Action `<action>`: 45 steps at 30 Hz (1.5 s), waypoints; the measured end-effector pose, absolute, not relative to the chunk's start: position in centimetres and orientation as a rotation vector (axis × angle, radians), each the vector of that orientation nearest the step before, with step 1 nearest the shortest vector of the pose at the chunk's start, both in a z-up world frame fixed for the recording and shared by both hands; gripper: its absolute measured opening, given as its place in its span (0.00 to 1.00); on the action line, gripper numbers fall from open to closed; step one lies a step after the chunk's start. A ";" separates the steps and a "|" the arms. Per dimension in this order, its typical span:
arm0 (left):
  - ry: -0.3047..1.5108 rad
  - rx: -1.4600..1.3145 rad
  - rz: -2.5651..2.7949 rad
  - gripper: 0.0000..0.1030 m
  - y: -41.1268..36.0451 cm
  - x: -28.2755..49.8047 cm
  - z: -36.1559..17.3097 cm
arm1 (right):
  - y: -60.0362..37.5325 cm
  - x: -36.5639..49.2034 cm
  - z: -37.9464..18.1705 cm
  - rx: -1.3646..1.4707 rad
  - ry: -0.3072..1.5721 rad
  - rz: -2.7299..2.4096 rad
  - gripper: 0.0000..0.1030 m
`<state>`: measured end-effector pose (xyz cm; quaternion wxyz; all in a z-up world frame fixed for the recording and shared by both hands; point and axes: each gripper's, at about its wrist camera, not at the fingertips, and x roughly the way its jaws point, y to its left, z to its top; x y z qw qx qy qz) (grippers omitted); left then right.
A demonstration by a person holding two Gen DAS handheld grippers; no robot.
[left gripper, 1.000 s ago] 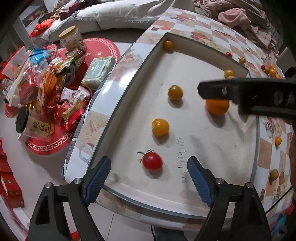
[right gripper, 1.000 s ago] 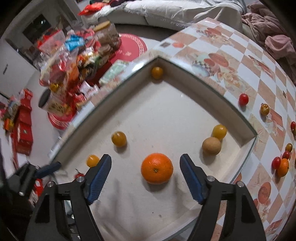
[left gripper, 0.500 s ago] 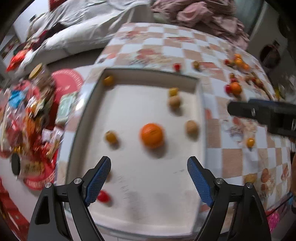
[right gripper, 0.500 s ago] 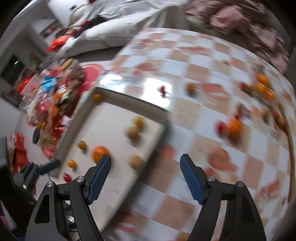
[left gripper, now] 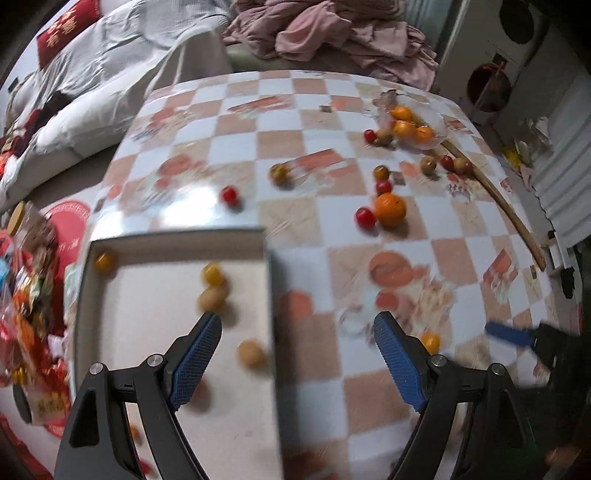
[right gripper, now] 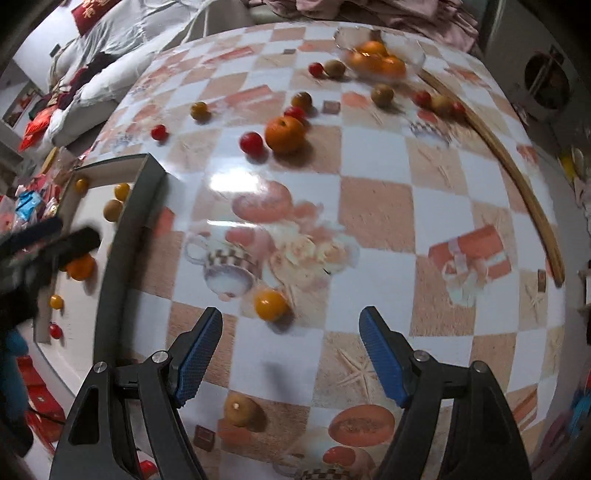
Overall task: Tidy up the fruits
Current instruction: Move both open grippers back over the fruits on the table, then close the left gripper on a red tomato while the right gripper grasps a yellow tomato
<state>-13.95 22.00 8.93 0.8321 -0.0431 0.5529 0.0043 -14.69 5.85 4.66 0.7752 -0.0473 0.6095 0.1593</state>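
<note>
Right wrist view: right hand-held gripper (right gripper: 290,347) hangs open, empty, yellow tomato (right gripper: 270,304) just ahead on the table (right gripper: 376,206). Left hand-held gripper (left gripper: 297,354) gapes over the tray (left gripper: 271,280) rim.

red cushion (left gripper: 68,31) — gold characters, blurred, none readable

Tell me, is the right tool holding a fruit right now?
No, the right tool is open and empty above the checkered tablecloth, with the small yellow fruit lying just ahead of it.
</note>
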 end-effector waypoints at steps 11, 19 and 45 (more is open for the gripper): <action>1.188 -0.060 -0.012 0.82 18.5 -6.7 5.1 | 5.7 -15.0 2.3 -0.063 1.335 0.347 0.62; 1.208 -0.042 -0.029 0.76 17.5 -3.9 2.7 | 6.2 -15.0 1.4 -0.086 1.316 0.358 0.60; 1.174 -0.043 -0.104 0.24 16.5 -5.2 4.5 | 4.7 -13.6 2.0 -0.004 1.315 0.402 0.22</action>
